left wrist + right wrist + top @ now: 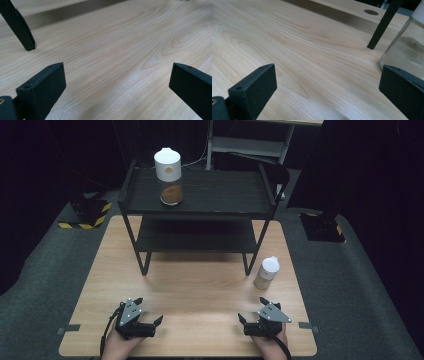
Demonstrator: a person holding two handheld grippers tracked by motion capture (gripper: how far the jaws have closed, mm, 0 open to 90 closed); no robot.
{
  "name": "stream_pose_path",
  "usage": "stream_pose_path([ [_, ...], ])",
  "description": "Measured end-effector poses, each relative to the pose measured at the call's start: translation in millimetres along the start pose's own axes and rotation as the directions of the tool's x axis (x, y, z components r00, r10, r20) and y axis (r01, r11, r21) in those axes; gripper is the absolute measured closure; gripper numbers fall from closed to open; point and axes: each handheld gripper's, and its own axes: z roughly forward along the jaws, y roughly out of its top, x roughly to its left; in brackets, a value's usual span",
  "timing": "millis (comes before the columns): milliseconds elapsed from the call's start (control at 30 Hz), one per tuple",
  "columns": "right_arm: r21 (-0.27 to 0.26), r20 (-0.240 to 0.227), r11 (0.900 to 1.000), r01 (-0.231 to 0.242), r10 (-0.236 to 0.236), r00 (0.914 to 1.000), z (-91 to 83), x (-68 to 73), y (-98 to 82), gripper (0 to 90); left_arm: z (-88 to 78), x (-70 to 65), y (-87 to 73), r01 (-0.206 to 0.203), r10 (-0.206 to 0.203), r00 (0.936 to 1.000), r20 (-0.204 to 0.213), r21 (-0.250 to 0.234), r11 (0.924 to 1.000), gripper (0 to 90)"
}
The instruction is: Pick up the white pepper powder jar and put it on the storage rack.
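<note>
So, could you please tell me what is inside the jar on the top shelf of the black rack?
The jar on the rack holds an orange-brown powder filling its clear lower part. Its white cap covers the upper part, so anything in there is hidden.

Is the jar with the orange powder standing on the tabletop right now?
No. In the high view the jar with the orange powder stands upright on the top shelf of the black rack, above the table.

Pale wood-grain table (200,290), black rack (200,202), white-capped jar (168,170) holding perhaps orange-brown powder.
</note>
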Motion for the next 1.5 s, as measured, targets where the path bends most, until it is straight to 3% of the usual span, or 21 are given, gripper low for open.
stream_pose_path([
  [367,-0.007,-0.001,1.000,0.001,-0.001,1.0000,-1.3,0.1,-1.5,0.7,0.2,-2.6,0.7,-0.005,0.005,1.0000,-0.008,0.004,1.0000,1.2],
  [800,-0.031,0.022,0.999,-0.045,0.045,0.9987,-6.1,-2.8,-6.5,0.7,1.0,-5.8,2.8,-0.036,0.037,0.9993,-0.012,0.016,0.9992,1.1],
  [1067,-0.061,0.057,0.996,-0.072,0.075,0.9955,-14.3,-7.2,-10.0,0.6,1.5,-4.0,3.7,-0.029,0.029,0.9996,-0.004,0.021,0.9994,1.1],
  [1500,-0.118,0.149,0.988,-0.101,0.118,0.9818,-25.9,-10.4,-3.3,0.5,2.2,-3.5,4.1,-0.033,0.032,0.9995,0.002,0.022,0.9992,1.1],
])
